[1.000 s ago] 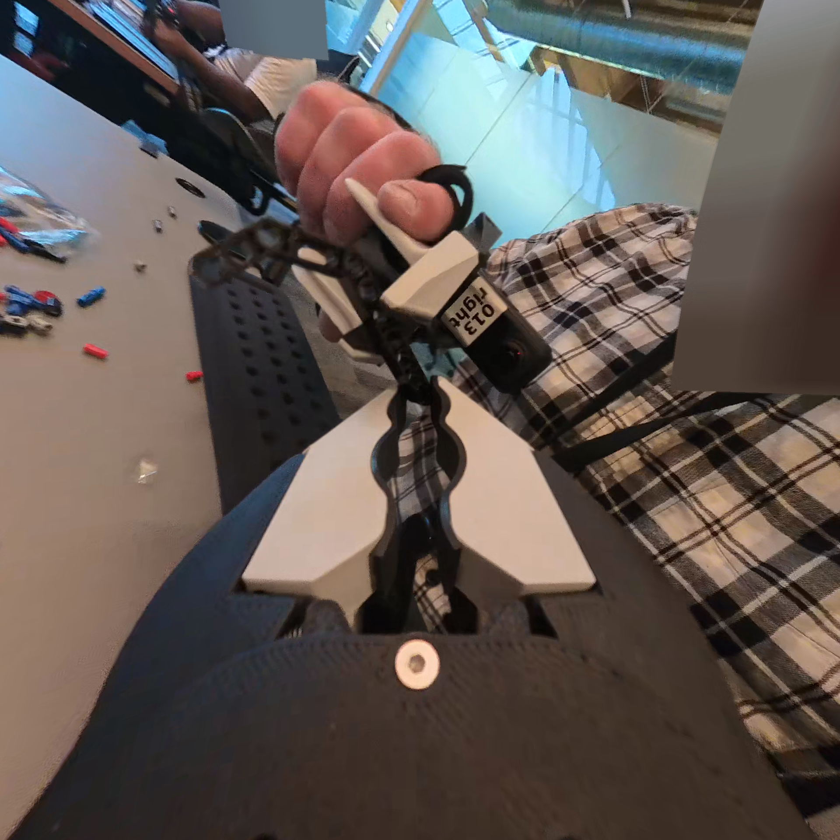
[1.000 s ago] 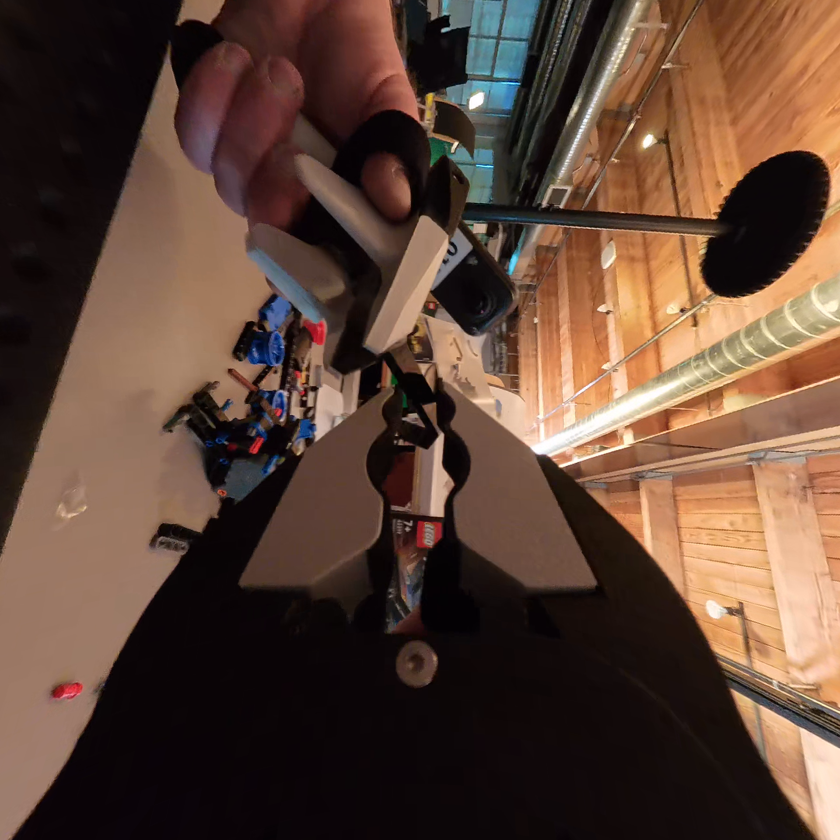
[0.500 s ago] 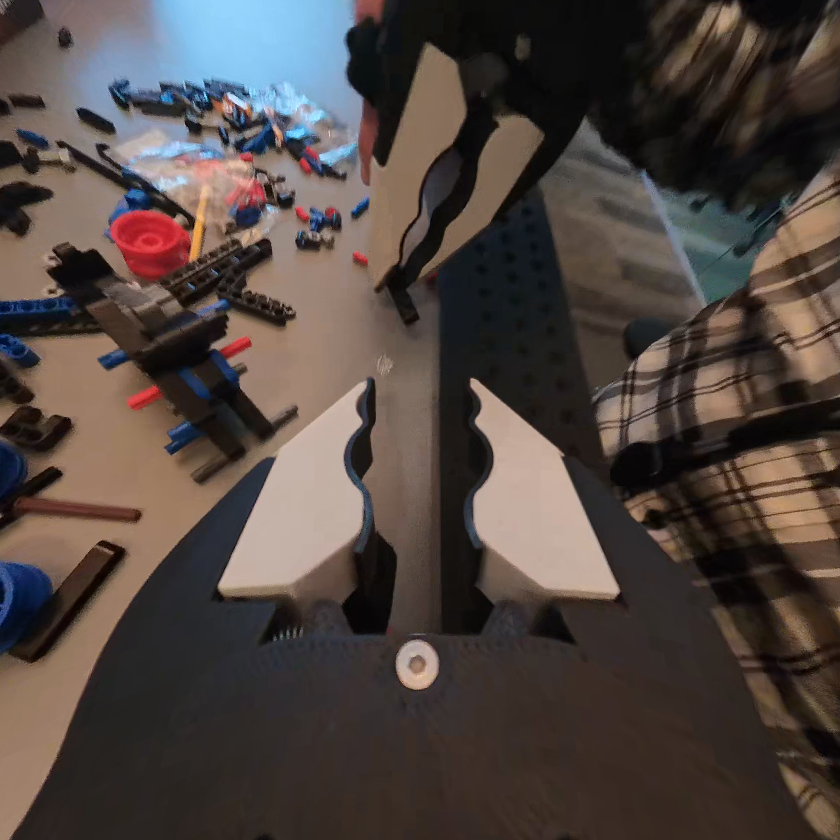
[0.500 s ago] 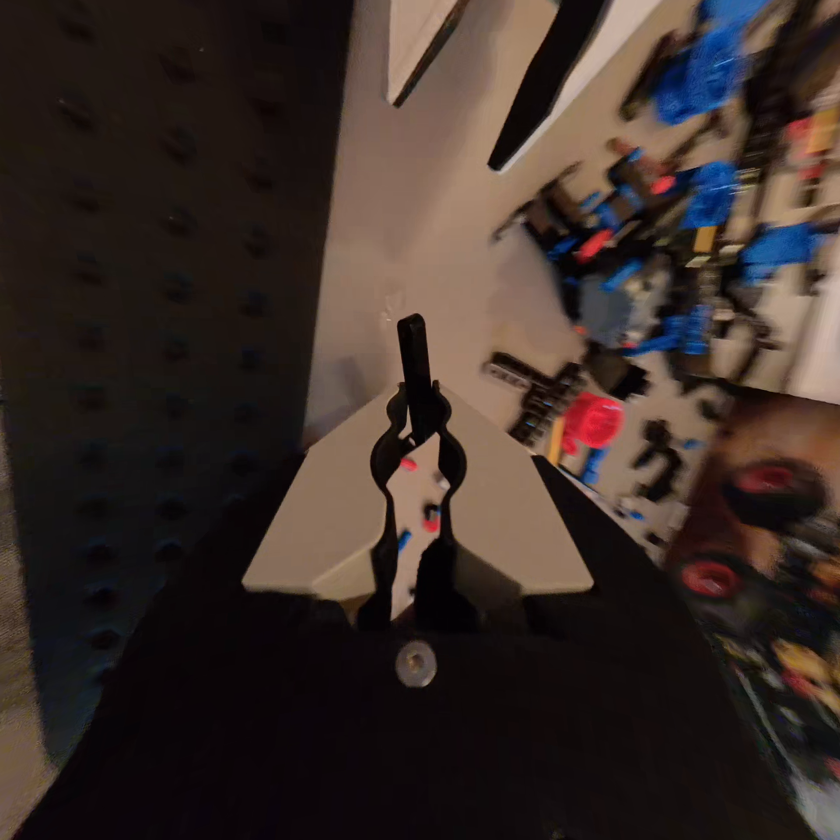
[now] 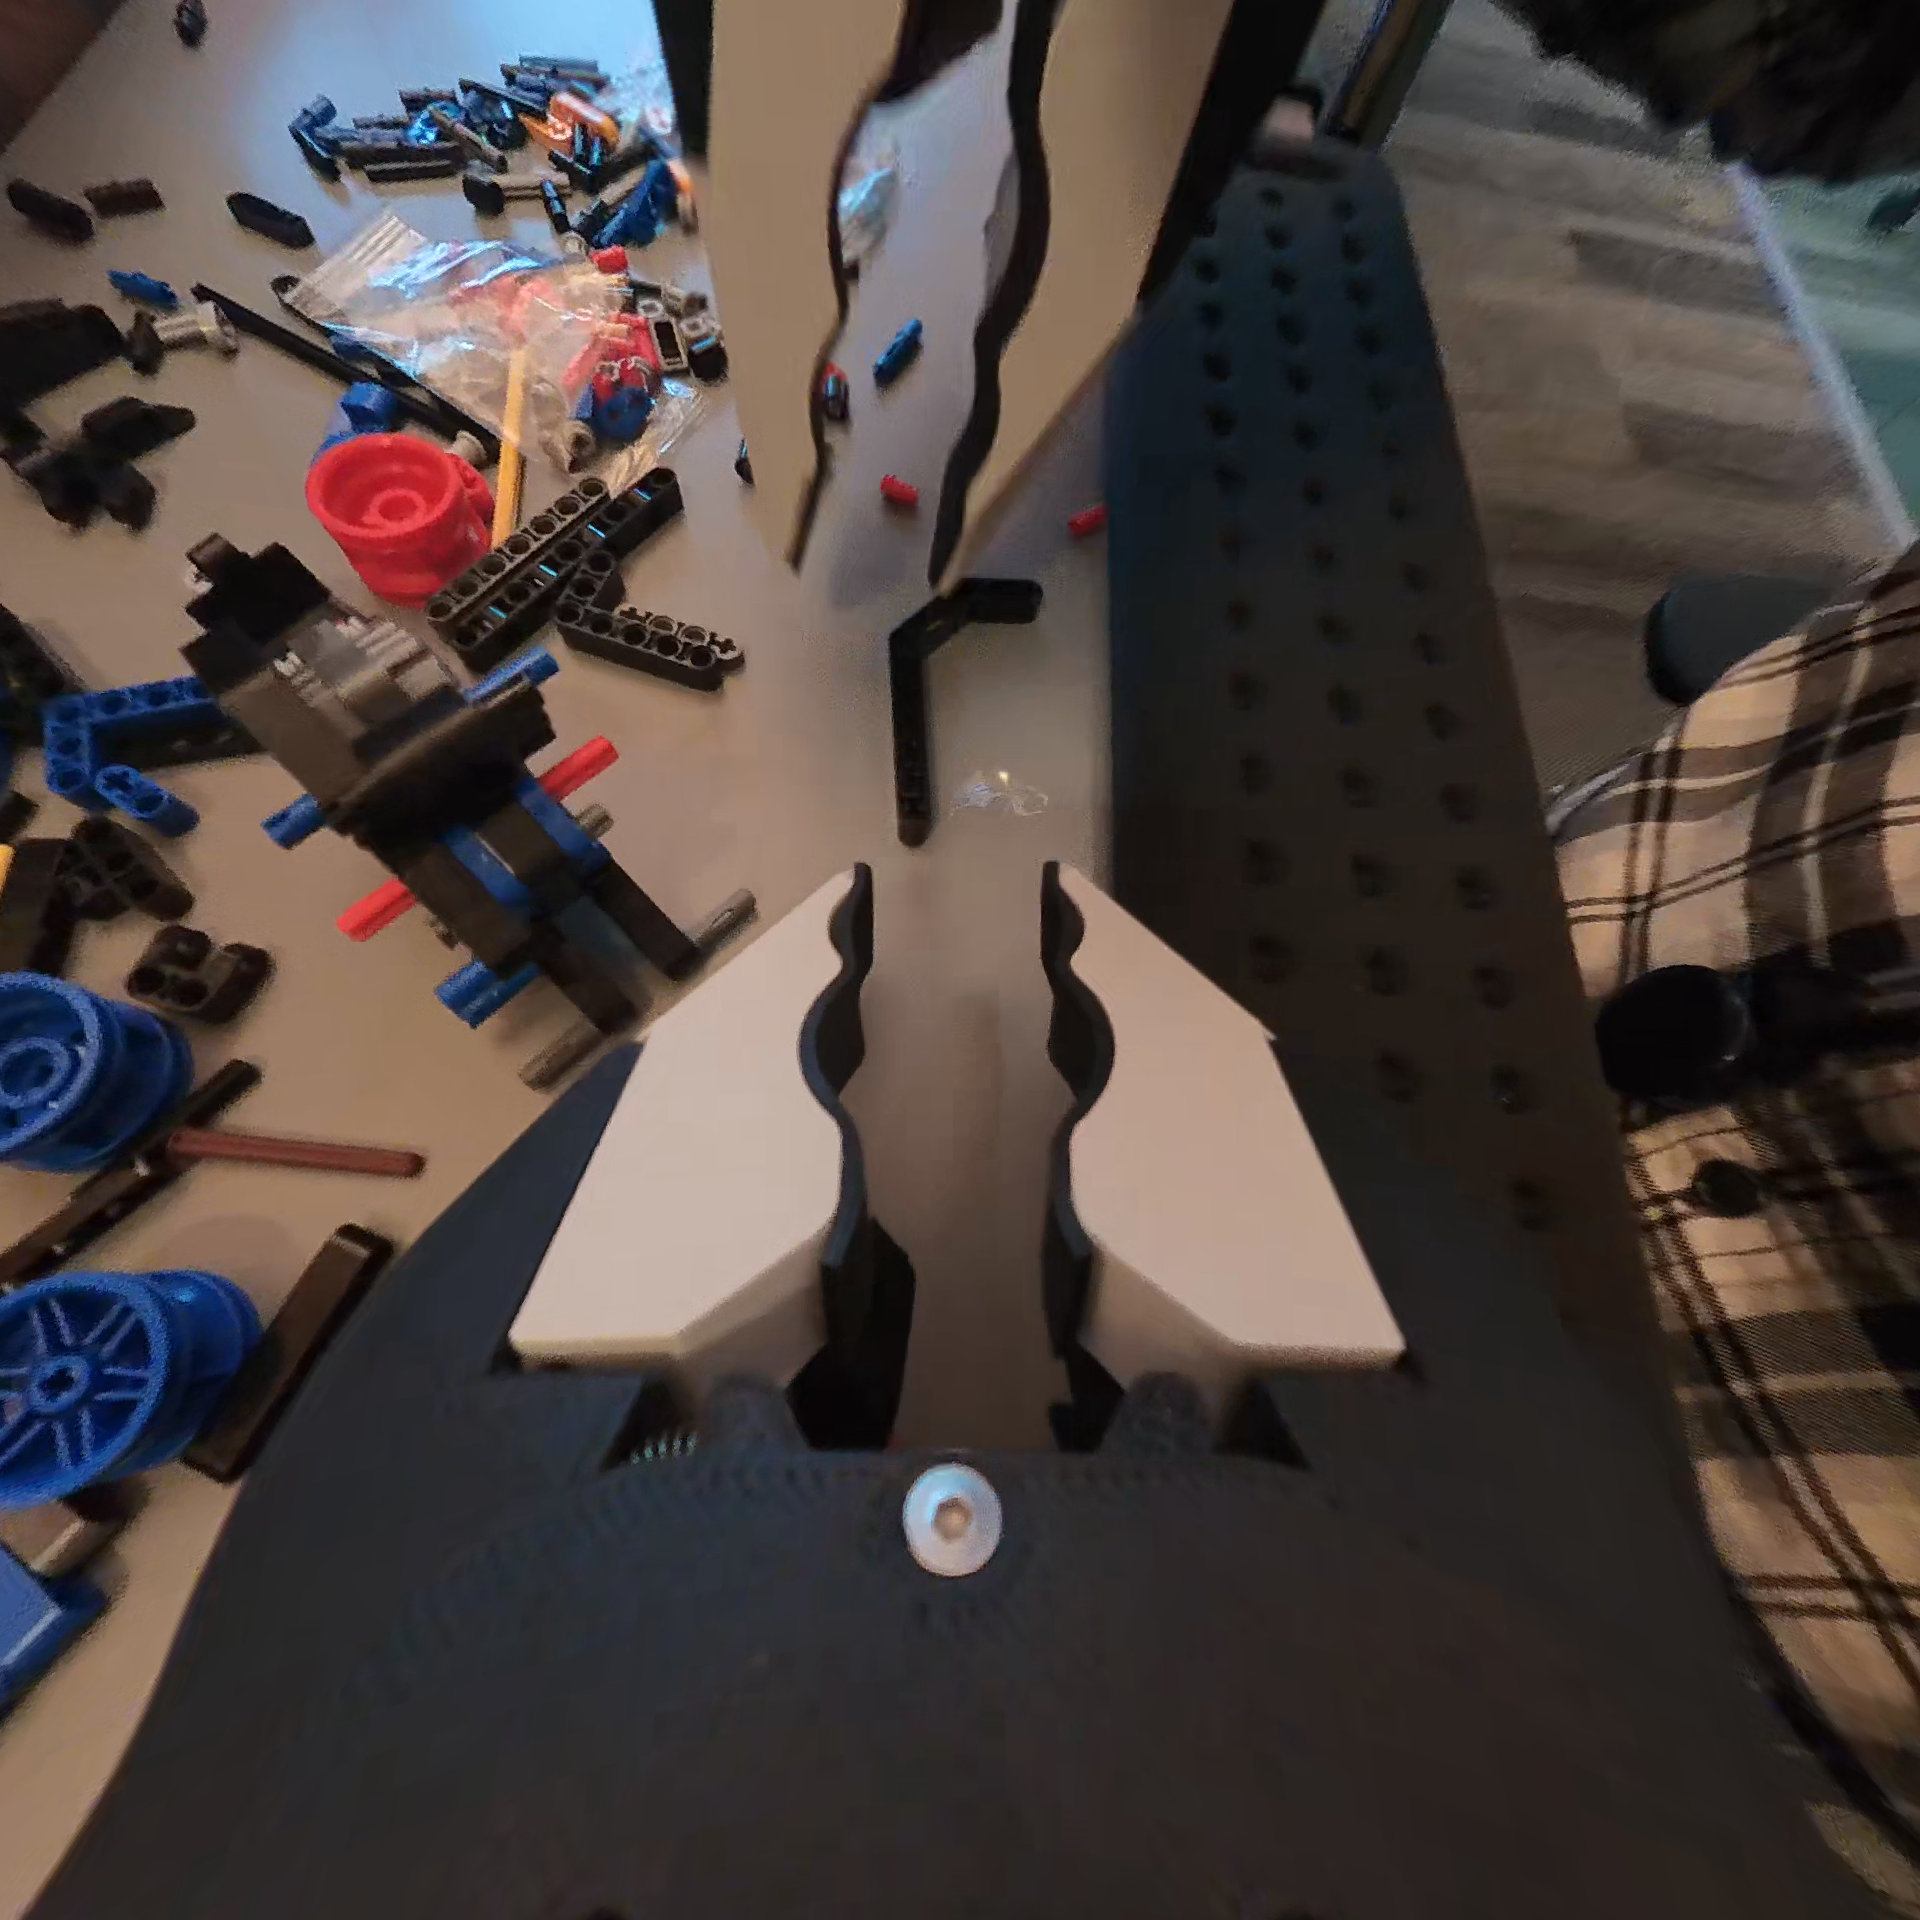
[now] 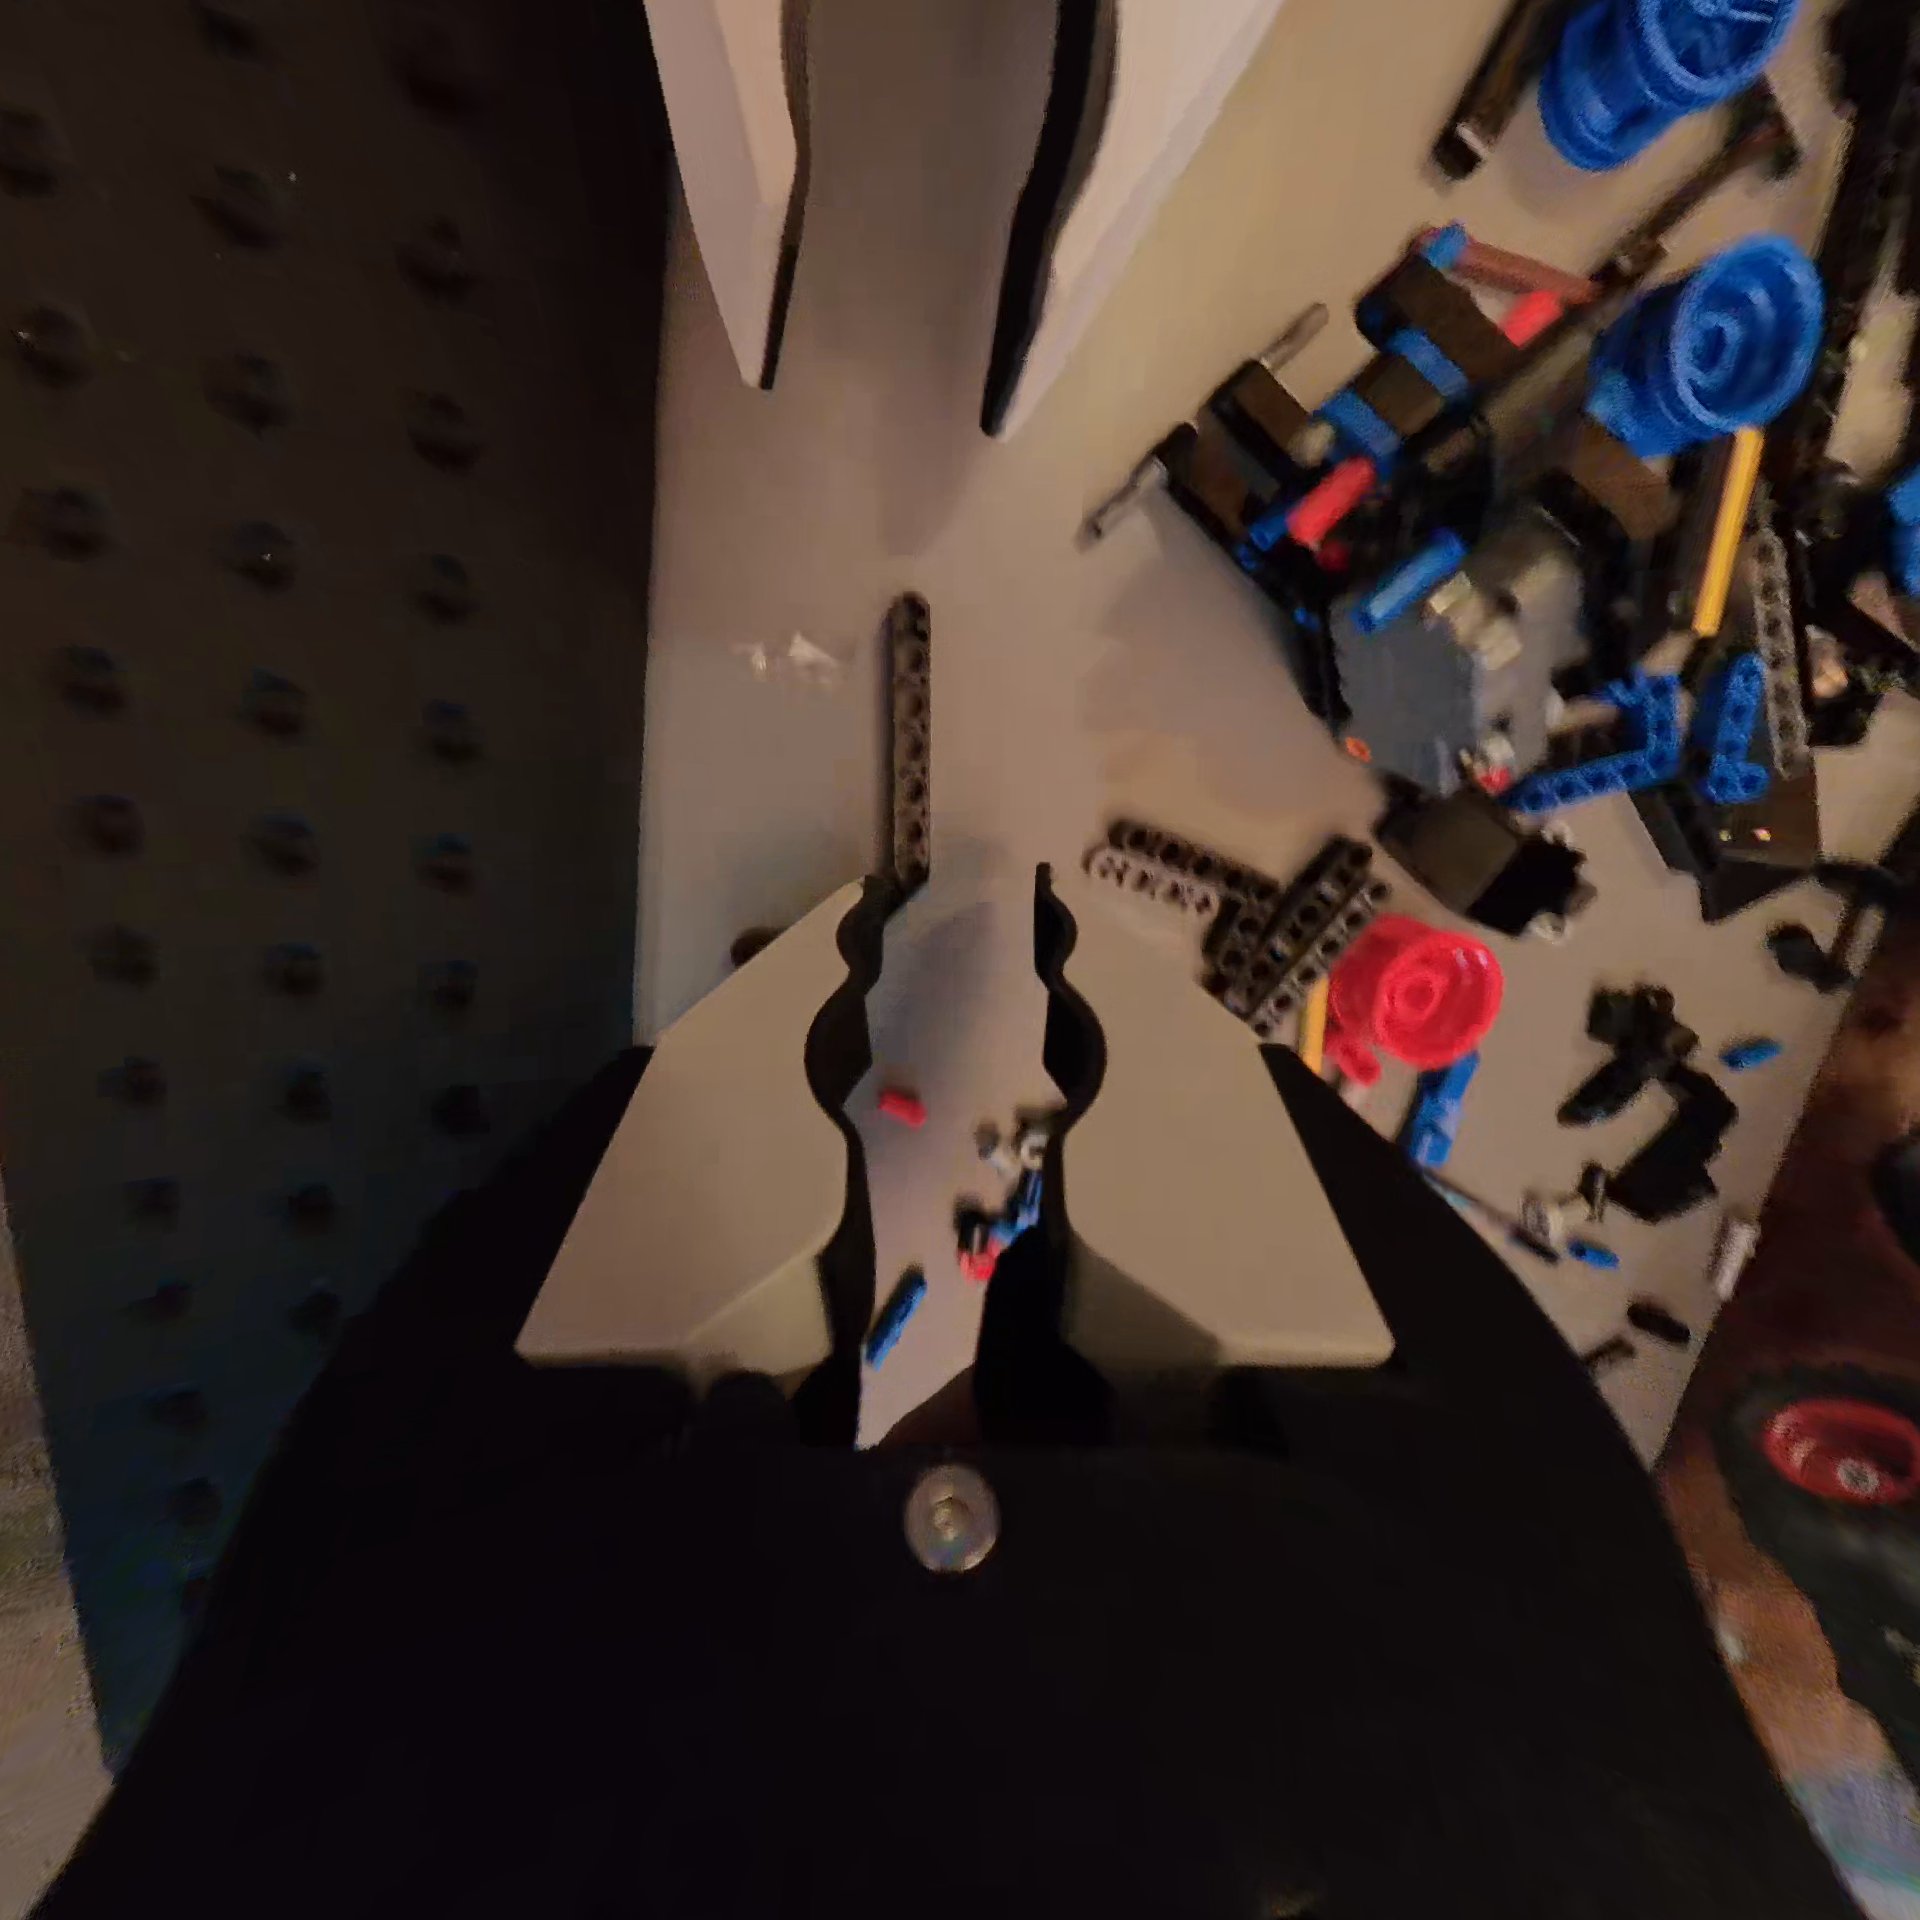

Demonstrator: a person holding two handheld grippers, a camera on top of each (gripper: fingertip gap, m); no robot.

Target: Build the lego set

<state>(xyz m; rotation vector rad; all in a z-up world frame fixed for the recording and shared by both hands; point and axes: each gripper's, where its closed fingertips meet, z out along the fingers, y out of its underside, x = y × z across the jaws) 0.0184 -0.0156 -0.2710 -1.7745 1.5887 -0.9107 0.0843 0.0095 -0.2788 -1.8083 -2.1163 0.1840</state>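
Note:
A black angled lego beam [image 5: 912, 717] lies flat on the grey table between my two grippers. It also shows in the right wrist view [image 6: 910, 727]. My left gripper [image 5: 951, 883] is open and empty, just short of the beam's straight end. My right gripper [image 6: 951, 883] is open and empty, and it also shows in the left wrist view [image 5: 868, 561]. Its fingertips hang just over the beam's bent end. A part-built black and blue assembly [image 5: 416, 790] with red pins stands to the left, also seen in the right wrist view [image 6: 1455, 582].
A black perforated mat [image 5: 1320, 623] runs along the table edge, next to a person's plaid shirt [image 5: 1766, 935]. A red wheel hub [image 5: 395, 509], black beams [image 5: 582, 582], blue wheels [image 5: 73, 1060], a plastic bag [image 5: 488, 301] and several loose small parts lie to the left. My hands' fingertips stand some 8 cm from each other. About 9 cm separates my right fingertips from the red wheel hub [image 5: 395, 509]. It is also in sight in the right wrist view [image 6: 1422, 970].
Both grippers held the black beam up in the air together. The left one let go, the right one brought it down to the table and opened. The beam now lies free.

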